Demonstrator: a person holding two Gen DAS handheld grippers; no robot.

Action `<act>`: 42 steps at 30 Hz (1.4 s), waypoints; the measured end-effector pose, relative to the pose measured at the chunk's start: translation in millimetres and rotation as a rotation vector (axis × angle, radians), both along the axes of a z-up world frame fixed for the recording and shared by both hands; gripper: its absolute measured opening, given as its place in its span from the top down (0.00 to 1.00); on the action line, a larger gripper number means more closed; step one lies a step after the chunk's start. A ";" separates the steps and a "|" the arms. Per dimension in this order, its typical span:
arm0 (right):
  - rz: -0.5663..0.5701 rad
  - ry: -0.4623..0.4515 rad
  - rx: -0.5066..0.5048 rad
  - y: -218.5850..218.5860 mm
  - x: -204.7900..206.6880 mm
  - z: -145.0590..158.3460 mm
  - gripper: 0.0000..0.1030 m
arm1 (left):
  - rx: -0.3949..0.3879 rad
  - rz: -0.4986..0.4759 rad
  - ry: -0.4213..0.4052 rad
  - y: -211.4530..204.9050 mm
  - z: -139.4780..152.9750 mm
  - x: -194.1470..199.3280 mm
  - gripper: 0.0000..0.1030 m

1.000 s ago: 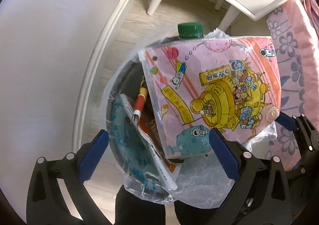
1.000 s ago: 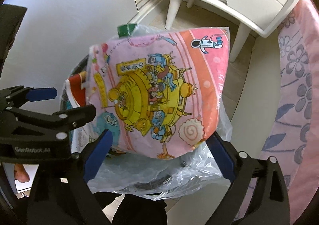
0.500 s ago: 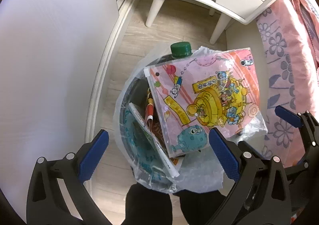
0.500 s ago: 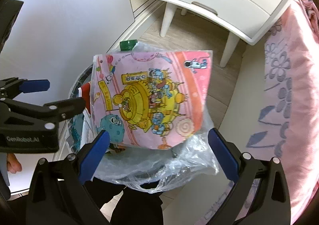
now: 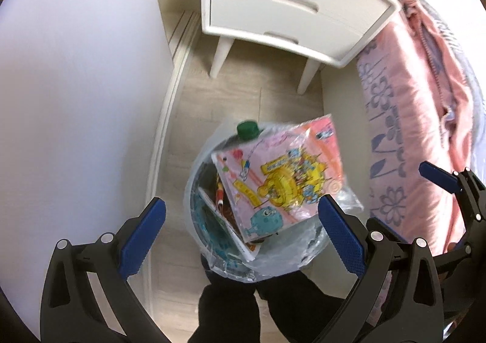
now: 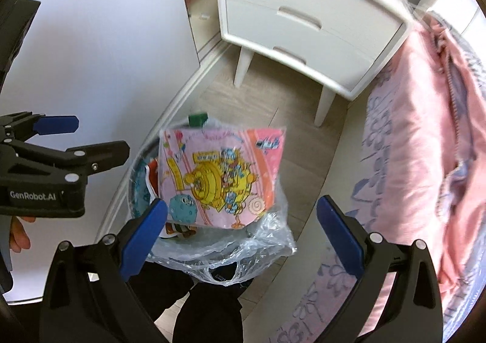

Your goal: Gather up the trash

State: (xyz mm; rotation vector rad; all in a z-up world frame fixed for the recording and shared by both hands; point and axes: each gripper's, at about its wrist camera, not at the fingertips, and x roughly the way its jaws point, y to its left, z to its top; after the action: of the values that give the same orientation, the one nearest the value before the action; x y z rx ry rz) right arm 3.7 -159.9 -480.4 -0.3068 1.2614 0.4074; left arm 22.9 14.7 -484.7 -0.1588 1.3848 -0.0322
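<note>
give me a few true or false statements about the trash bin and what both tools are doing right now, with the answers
1. The pink cartoon bag sticks out of the top of the trash bin. True.
2. The left tool is clamped on the pink cartoon bag. False: its jaws are wide open and hold nothing.
3. A bottle with a green cap stands in the bin behind the pink bag. True.
4. The right tool holds the clear liner. False: it is open and empty above the bin.
5. The bin stands on top of the white nightstand. False: it stands on the wood floor in front of the nightstand.
</note>
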 end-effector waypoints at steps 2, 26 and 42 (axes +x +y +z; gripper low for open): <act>-0.007 -0.014 0.006 -2.3 3.8 16.8 0.07 | 0.003 -0.008 -0.016 -0.3 15.6 3.1 0.05; -0.053 -0.105 0.041 -14.4 14.6 131.9 0.07 | 0.089 -0.106 -0.155 -15.4 158.0 18.9 0.05; -0.026 -0.128 0.030 -25.6 23.8 163.7 0.07 | 0.125 -0.060 -0.175 -20.6 191.0 27.7 0.05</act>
State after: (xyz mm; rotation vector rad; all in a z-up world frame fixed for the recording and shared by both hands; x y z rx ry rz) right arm 27.5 -185.5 -316.7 -0.2863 1.1323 0.3784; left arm 50.5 -5.9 -293.7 -0.0095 1.2123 -0.0089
